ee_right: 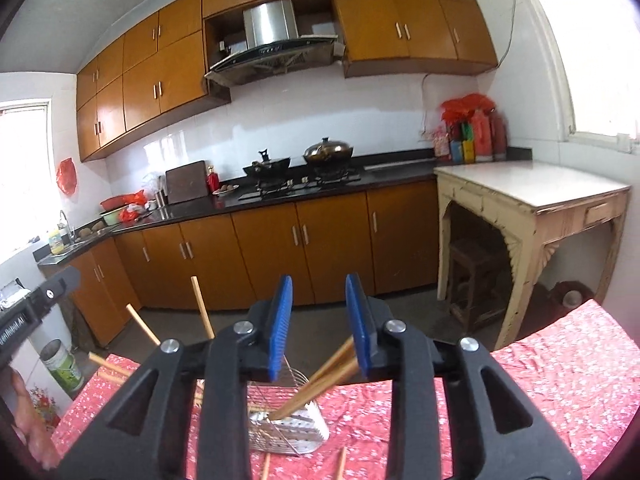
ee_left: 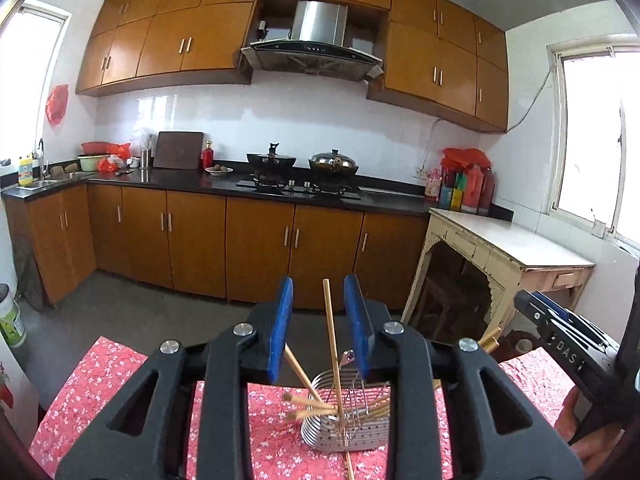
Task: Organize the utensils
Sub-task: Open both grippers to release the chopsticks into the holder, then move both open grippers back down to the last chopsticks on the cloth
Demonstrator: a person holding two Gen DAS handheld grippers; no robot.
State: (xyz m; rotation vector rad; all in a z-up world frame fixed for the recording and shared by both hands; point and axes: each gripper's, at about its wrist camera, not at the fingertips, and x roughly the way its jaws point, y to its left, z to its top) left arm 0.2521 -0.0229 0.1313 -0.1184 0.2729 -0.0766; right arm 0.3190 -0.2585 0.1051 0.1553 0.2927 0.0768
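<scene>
Left gripper point(ee_left: 320, 320): blue-padded jaws parted, gripping nothing; upright bamboo chopstick point(ee_left: 331, 344) stands between them, base in perforated steel utensil holder point(ee_left: 348, 424) directly below.

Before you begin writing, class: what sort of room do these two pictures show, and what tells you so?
A home kitchen, most likely: a black gas hob carrying two lidded pots, a steel extractor hood above it, and orange-brown wooden wall cabinets.
</scene>
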